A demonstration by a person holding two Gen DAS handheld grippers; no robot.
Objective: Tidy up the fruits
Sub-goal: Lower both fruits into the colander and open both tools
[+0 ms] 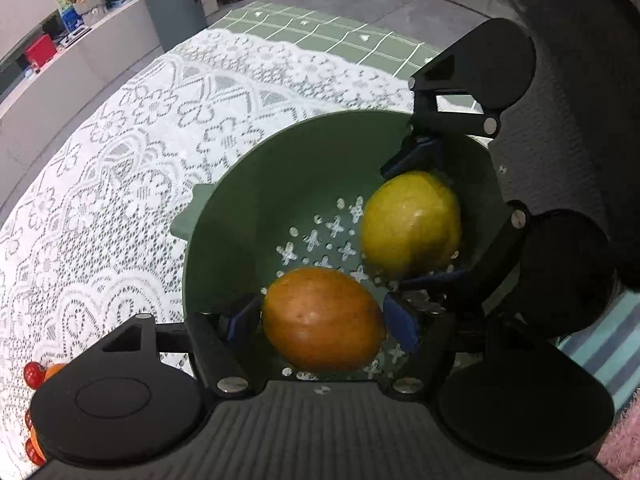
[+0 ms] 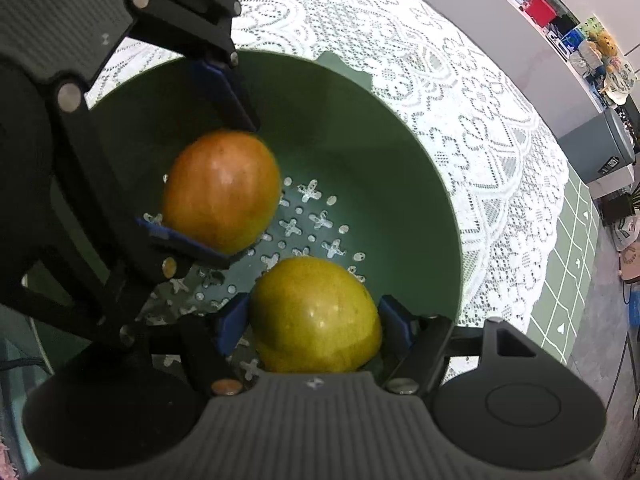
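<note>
- Hovering both grippers inside my round green perforated plastic colander (image 1: 240, 216) on white lace cloth (image 1: 120, 140).
- Left gripper (image 1: 320, 318): jaws flank the orange-red apple (image 1: 322, 318), colander's 6 o'clock; contact unclear.
- Right gripper (image 2: 314, 320): jaws flank the yellow-green apple (image 2: 316, 316), 3 o'clock; contact unclear.

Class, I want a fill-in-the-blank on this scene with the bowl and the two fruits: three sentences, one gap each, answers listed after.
1. The left gripper has the ____ fruit between its fingers.
2. Both fruits, including the yellow fruit at the right gripper, are inside a green ____ with cross-shaped holes in its bottom.
3. That container stands on a white ____ tablecloth.

Missing words: orange; bowl; lace
</note>
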